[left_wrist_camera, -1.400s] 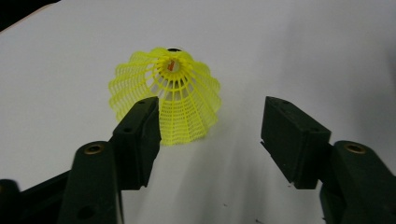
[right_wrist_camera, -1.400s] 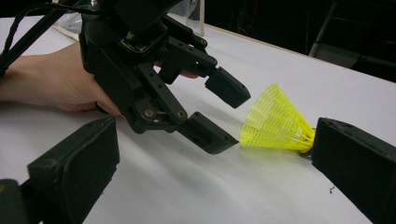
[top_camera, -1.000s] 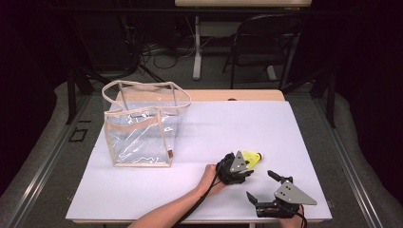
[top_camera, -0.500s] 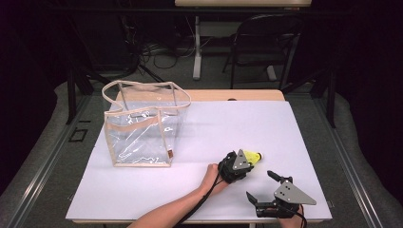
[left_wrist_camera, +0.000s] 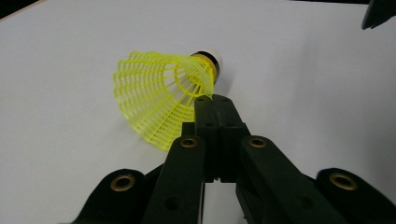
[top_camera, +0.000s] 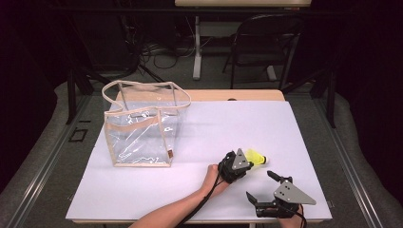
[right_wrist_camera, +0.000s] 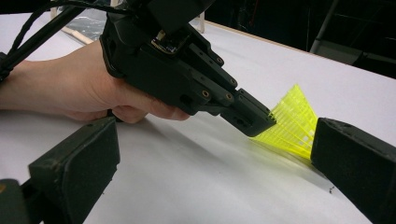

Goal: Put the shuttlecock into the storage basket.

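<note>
A yellow plastic shuttlecock [left_wrist_camera: 154, 95] with a white cork tip lies on its side on the white table [top_camera: 285, 123], right of centre. My left gripper [left_wrist_camera: 206, 100] has just been closing and now stands shut, pinching the edge of the shuttlecock's mesh skirt between its pads. From above, the left gripper [top_camera: 248, 162] points right at the shuttlecock [top_camera: 255, 156]. My right gripper [top_camera: 260, 184] rests open near the front edge, just right of the left hand, with nothing between its jaws. In the right gripper view, the left gripper [right_wrist_camera: 254, 122] meets the shuttlecock [right_wrist_camera: 289, 123].
A clear plastic tote bag [top_camera: 142, 128] with beige trim stands upright at the table's left. A wooden desk edge [top_camera: 228, 95] runs along the back. A folding chair [top_camera: 266, 42] and cables sit on the floor beyond.
The left gripper's jaws have closed onto the shuttlecock's skirt. Both hands have stayed in place, and the shuttlecock has barely shifted.
</note>
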Action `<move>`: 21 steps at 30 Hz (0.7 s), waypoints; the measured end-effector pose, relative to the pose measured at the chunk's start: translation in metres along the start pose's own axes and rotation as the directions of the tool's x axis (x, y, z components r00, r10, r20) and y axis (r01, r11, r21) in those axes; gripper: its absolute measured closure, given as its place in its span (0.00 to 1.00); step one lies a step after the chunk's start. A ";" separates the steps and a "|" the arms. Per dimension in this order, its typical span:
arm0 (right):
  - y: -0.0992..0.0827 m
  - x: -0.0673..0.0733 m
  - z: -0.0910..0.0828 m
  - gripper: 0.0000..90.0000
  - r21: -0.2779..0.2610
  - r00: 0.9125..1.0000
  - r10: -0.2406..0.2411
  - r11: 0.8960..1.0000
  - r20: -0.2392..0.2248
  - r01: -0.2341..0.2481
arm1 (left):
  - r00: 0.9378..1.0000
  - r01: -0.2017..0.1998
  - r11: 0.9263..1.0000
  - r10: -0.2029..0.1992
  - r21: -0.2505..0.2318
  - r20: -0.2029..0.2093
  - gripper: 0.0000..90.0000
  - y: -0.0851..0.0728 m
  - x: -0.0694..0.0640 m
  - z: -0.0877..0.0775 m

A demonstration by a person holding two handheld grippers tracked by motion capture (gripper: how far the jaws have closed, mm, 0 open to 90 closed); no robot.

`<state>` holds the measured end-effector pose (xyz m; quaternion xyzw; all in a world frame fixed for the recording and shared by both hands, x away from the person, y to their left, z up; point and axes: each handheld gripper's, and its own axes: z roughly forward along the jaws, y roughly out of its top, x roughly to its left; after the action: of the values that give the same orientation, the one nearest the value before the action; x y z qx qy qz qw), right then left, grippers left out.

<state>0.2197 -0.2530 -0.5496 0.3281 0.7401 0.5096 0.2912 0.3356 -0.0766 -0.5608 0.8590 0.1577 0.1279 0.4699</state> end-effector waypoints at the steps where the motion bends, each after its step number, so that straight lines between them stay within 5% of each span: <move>1: 0.000 0.000 0.000 0.01 -0.001 1.000 0.000 1.000 0.000 0.000 | 1.000 0.004 1.000 -0.004 -0.001 0.000 1.00 0.000 0.000 0.000; 11: 0.000 0.000 -0.001 0.01 0.000 1.000 -0.001 1.000 0.003 0.001 | 0.997 0.067 0.997 -0.068 -0.026 -0.025 1.00 0.001 0.006 -0.006; 21: 0.000 0.000 -0.001 0.01 0.000 1.000 -0.003 1.000 0.003 0.003 | 0.997 0.065 0.997 -0.066 -0.034 -0.033 1.00 0.005 0.010 -0.016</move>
<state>0.2191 -0.2530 -0.5492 0.3279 0.7400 0.5089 0.2931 0.3396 -0.0629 -0.5476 0.8431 0.1918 0.1298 0.4853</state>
